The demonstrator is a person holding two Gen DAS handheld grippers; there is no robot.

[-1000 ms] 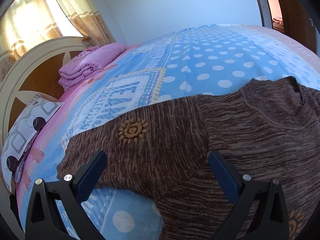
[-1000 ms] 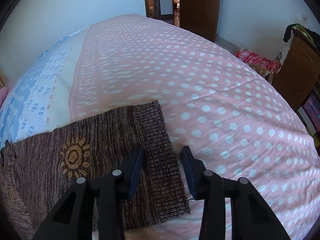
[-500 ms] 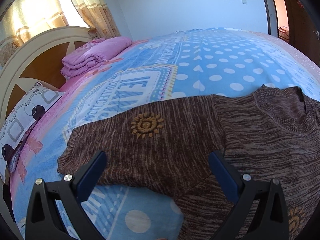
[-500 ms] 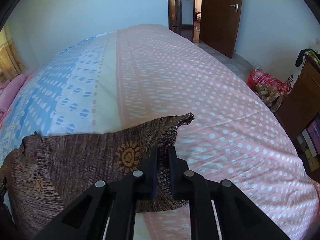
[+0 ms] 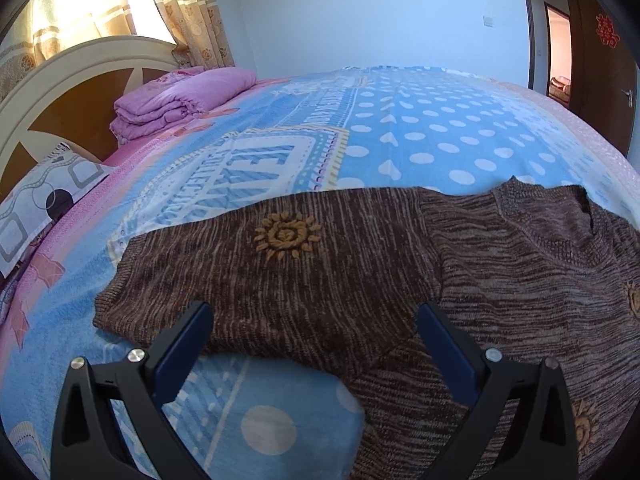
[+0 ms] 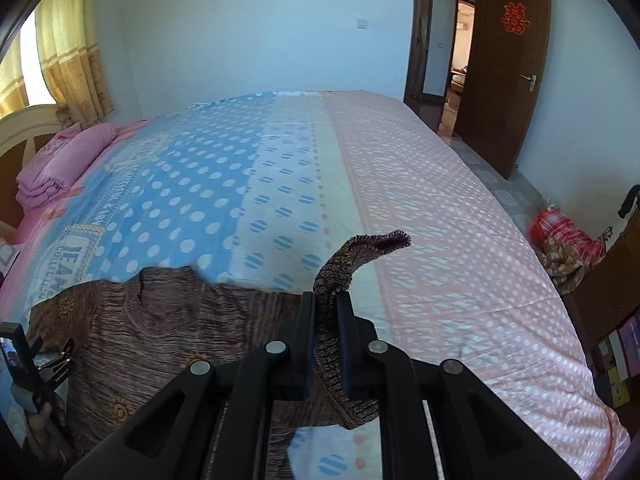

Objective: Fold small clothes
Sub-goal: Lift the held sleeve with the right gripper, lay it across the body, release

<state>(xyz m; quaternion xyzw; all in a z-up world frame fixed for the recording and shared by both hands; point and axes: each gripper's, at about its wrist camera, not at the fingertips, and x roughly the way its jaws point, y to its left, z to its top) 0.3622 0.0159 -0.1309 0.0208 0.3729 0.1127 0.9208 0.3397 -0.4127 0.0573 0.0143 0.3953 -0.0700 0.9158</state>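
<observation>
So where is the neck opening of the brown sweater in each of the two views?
Left wrist view: the collar sits at the right, above the middle, on the brown sweater.
Right wrist view: the collar sits at the lower left, left of the right claw, which pinches a sleeve cuff.
Shared landmark: the folded pink quilt by the headboard.

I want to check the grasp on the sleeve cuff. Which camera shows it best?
The right wrist view: the sleeve cuff stands lifted, pinched in the shut right gripper. The left wrist view shows only the sweater's other sleeve and body under the open left gripper.
</observation>
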